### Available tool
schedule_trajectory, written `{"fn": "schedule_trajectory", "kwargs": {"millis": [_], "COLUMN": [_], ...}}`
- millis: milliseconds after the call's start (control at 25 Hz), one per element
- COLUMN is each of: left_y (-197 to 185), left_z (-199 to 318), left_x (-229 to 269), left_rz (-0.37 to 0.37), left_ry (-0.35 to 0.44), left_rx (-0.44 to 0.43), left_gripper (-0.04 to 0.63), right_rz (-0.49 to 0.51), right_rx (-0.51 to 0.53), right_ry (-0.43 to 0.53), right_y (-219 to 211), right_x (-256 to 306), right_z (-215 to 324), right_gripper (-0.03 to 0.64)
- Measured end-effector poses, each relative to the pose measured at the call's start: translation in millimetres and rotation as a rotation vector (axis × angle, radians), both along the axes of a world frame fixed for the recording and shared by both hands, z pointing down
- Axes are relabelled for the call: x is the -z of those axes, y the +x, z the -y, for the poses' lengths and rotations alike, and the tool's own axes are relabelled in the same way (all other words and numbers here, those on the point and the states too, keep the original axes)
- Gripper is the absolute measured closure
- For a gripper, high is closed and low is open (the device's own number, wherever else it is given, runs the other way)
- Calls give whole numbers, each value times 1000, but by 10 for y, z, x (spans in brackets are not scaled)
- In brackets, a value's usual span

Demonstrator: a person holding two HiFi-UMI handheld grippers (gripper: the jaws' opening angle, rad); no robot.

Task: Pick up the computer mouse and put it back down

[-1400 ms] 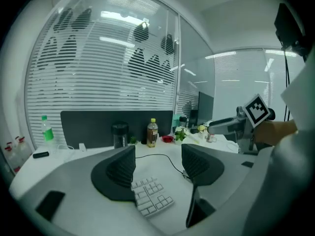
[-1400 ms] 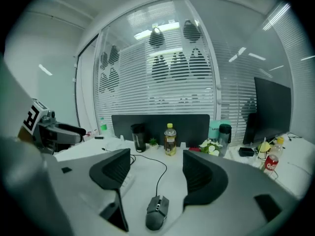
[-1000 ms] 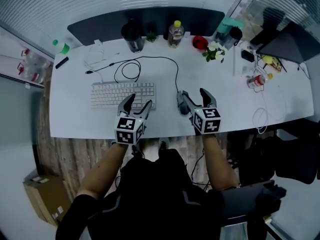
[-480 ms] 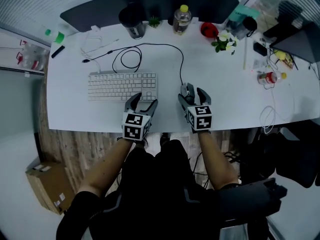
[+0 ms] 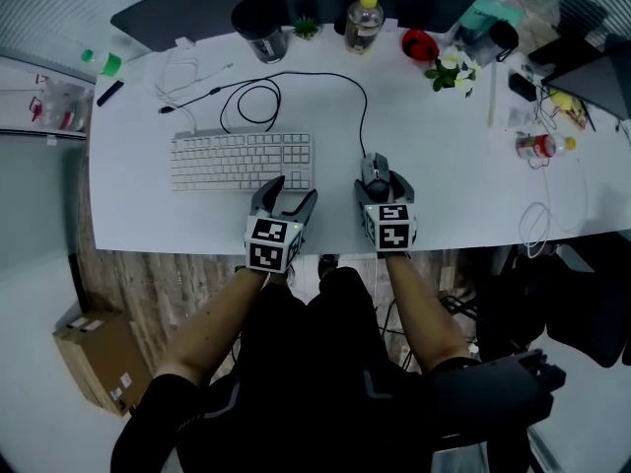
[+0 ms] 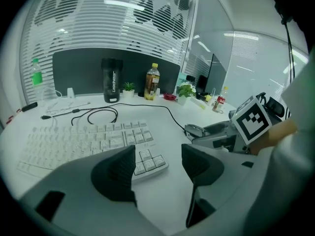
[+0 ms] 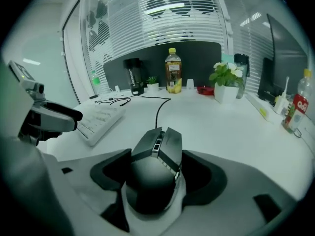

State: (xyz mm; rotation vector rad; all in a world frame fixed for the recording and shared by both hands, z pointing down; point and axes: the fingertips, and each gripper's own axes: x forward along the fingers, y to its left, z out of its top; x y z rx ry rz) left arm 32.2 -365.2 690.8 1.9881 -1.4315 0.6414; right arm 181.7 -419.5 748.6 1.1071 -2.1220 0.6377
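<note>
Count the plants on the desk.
2. A small green plant stands at the desk's back edge, left of the yellow-capped bottle; a white-flowered plant stands farther right. None looks hidden.

Head view looks steeply down; both gripper views face low across the shared keyboard (image 5: 242,161).
</note>
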Motion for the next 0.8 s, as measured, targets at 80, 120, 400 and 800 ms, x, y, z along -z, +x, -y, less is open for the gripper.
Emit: {"fn": "schedule_trajectory", "kwargs": {"millis": [80, 120, 400, 800], "left_y": [-6, -13, -53, -189], "left_z": [-6, -8, -58, -29], "left_x": [17, 23, 112, 656], "left_rz": [-10, -14, -17, -5], "left_ry": [4, 5, 16, 110], "left_rx": [0, 1, 12, 3], "left_gripper": [293, 293, 293, 294], "right_rz": [-8, -9, -3, 95], "right_rx": [-3, -4, -33, -75], "right_ry": [11, 15, -9, 34], "right_y": [5, 3, 31, 45], "right_x": [0, 1, 0, 650], "right_z": [4, 8, 16, 72], "right_gripper": [302, 304, 318, 318]}}
